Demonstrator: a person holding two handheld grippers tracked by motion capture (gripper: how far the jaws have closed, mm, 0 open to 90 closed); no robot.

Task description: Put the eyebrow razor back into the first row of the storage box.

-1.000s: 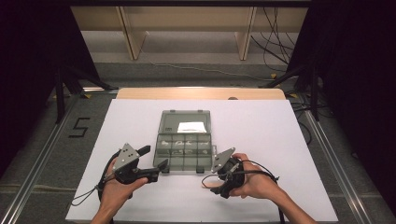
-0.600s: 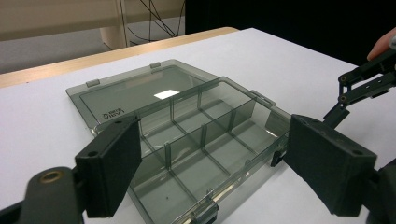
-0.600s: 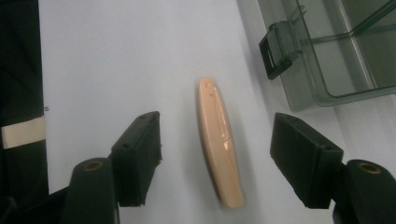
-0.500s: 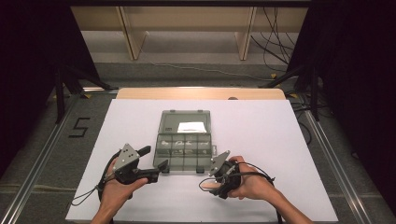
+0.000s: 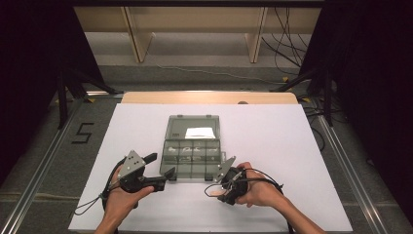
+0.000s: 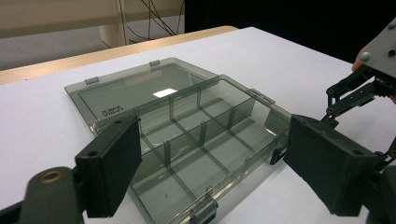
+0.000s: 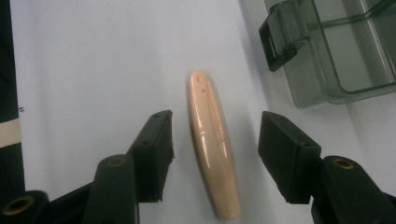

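A smoky grey compartment box (image 5: 191, 155) lies open on the white table, its lid (image 6: 135, 91) folded flat behind the divided tray (image 6: 205, 149). My left gripper (image 5: 160, 165) (image 6: 212, 149) stands open at the tray's near left corner, nothing between its pads. A slim beige plastic piece (image 7: 210, 140) lies flat on the table just off the tray's latch corner (image 7: 280, 39). My right gripper (image 5: 220, 187) (image 7: 217, 135) points down over it. Its jaws have just been closing and straddle the piece, with a gap on each side.
The white table sheet (image 5: 292, 146) has free room left, right and behind the box. A wooden strip (image 5: 209, 97) edges the far side. Dark stands and cables sit on the floor beyond. My right gripper's linkage (image 6: 359, 88) shows at the left gripper view's right edge.
My right hand has shifted a little left, bringing its gripper down beside the box's near right corner. The left gripper and the box have stayed put.
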